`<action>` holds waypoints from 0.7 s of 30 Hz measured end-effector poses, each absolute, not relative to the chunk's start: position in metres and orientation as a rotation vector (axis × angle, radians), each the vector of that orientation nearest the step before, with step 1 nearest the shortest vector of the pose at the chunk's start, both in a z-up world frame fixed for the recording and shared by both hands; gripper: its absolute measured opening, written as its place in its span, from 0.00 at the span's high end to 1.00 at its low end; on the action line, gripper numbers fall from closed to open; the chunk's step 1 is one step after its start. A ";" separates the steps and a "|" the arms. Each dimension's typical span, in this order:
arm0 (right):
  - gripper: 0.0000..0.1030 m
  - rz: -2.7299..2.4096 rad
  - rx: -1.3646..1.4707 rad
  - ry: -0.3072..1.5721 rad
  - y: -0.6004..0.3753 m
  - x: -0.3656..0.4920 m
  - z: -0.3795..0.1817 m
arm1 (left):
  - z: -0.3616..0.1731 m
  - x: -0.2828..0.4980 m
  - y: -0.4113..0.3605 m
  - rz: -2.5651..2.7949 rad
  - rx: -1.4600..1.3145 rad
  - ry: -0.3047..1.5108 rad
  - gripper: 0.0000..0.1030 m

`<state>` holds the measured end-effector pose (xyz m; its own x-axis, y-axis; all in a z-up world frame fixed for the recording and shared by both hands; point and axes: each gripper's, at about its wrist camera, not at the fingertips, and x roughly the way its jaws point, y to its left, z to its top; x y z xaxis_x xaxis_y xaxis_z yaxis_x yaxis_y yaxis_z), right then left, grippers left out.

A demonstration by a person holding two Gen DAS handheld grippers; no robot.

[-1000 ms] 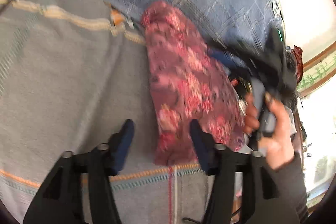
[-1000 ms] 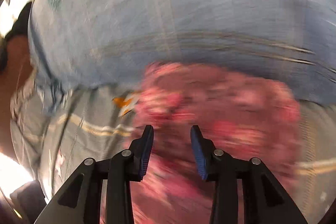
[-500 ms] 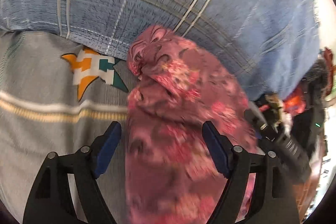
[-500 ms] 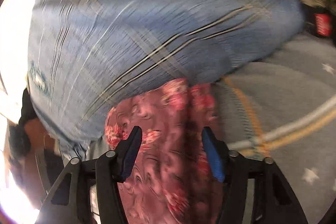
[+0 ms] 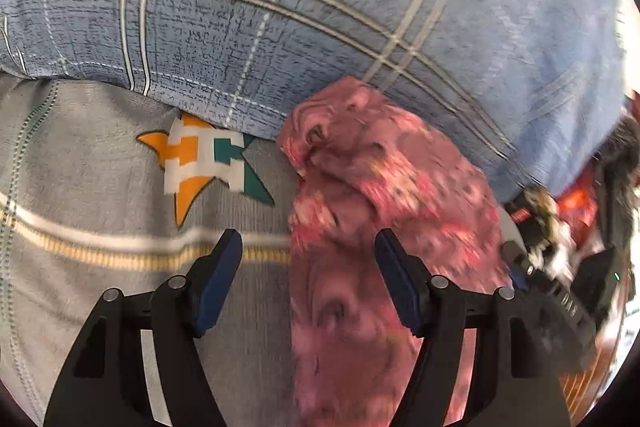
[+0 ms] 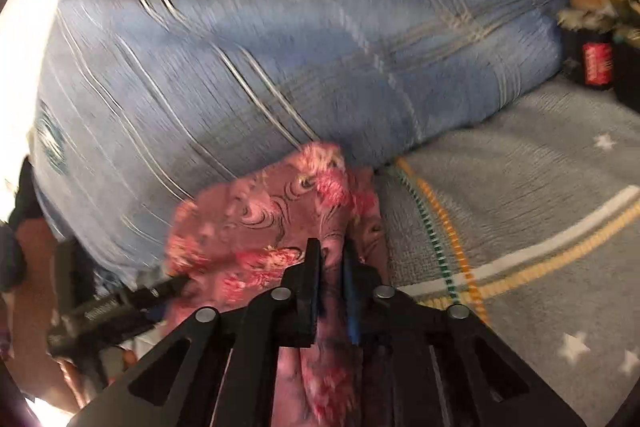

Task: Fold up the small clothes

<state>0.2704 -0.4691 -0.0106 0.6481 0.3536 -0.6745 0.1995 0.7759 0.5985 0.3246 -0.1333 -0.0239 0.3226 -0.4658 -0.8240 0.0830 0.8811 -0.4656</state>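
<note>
A pink floral garment (image 5: 360,211) lies on the grey blanket (image 5: 80,267), its far end against the blue plaid pillow (image 5: 320,27). My left gripper (image 5: 308,247) is open, its fingers astride the garment's left edge, not gripping. In the right wrist view my right gripper (image 6: 330,259) is shut on a fold of the same garment (image 6: 256,223) near its right edge. The other gripper's dark finger (image 6: 160,291) touches the cloth at the left of that view.
The blue plaid pillow (image 6: 280,47) blocks the far side. The blanket (image 6: 540,227) has an orange and teal star logo (image 5: 204,163) and yellow stripes. Dark clutter with a red tag (image 6: 596,63) sits at the far right.
My right gripper has shut on the garment; it was open half a second ago. My left gripper has narrowed a little and stays open over the cloth.
</note>
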 end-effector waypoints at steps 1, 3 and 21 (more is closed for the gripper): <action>0.64 0.101 0.731 0.875 -0.478 0.263 -0.008 | -0.022 0.318 -0.130 -0.398 -0.382 1.196 0.33; 0.42 0.092 0.772 0.866 -0.493 0.244 -0.008 | -0.024 0.299 -0.121 -0.478 -0.414 1.213 0.33; 0.69 0.331 0.710 0.924 -0.444 0.234 -0.038 | -0.021 0.267 -0.148 -0.480 -0.419 1.246 0.64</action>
